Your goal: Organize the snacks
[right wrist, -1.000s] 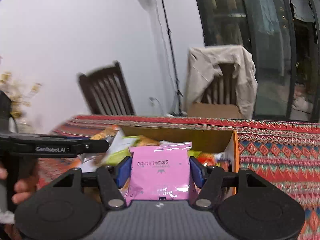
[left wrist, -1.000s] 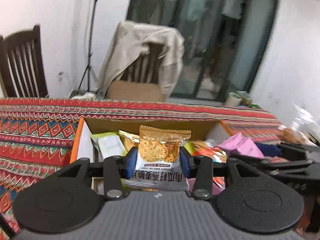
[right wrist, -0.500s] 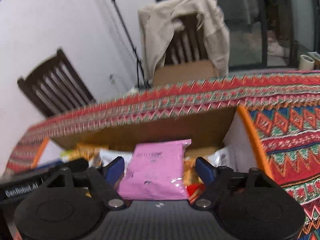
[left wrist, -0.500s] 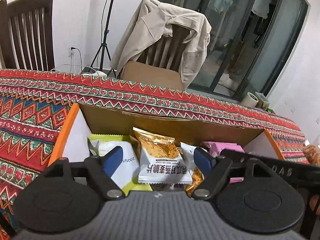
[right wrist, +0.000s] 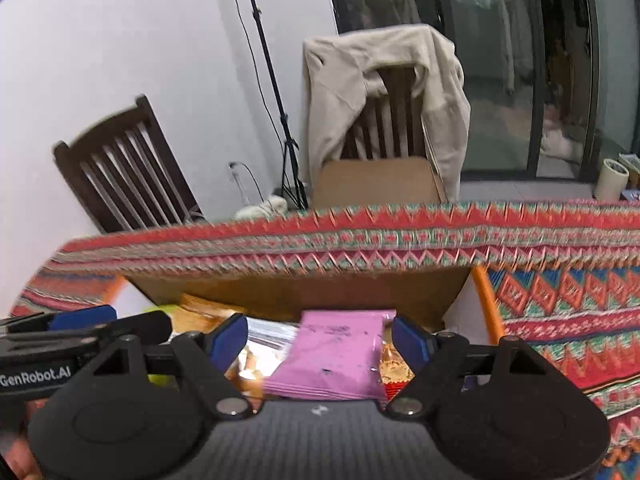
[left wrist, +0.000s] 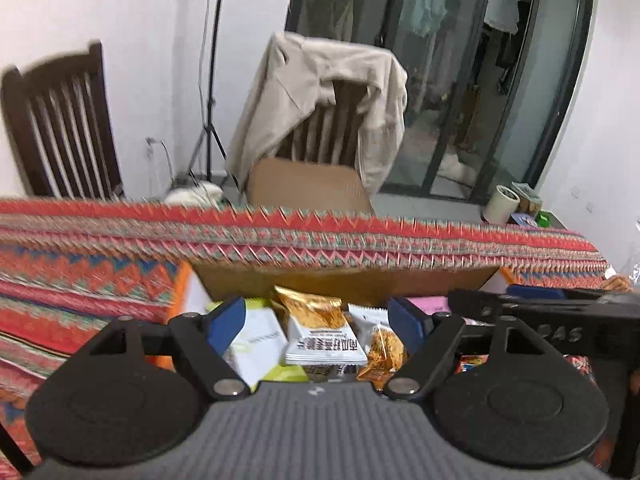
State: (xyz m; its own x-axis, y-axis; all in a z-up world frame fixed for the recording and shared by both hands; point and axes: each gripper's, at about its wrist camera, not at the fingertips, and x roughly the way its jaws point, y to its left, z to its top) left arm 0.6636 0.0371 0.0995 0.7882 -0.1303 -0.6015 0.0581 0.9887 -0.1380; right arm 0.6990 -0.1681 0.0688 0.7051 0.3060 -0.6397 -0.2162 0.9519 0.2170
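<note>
The patterned tablecloth (left wrist: 280,236) is motion-blurred, and the tool bodies hide the cardboard box's (right wrist: 296,292) near half.

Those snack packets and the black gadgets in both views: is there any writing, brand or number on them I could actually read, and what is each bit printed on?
"GenRobot.AI": white letters on the black body of the left gripper, seen from the right wrist view.
"PAS": part of a raised word on the black body of the right gripper, the rest hidden.
Gold-and-white snack packet: upside-down Chinese characters, too blurred to read.
White-and-green packet: faint print, unreadable.
Pink packet: dark marks, too smeared to read.

Home: jacket-draped chair (left wrist: 320,120), patterned tablecloth (left wrist: 280,236)
</note>
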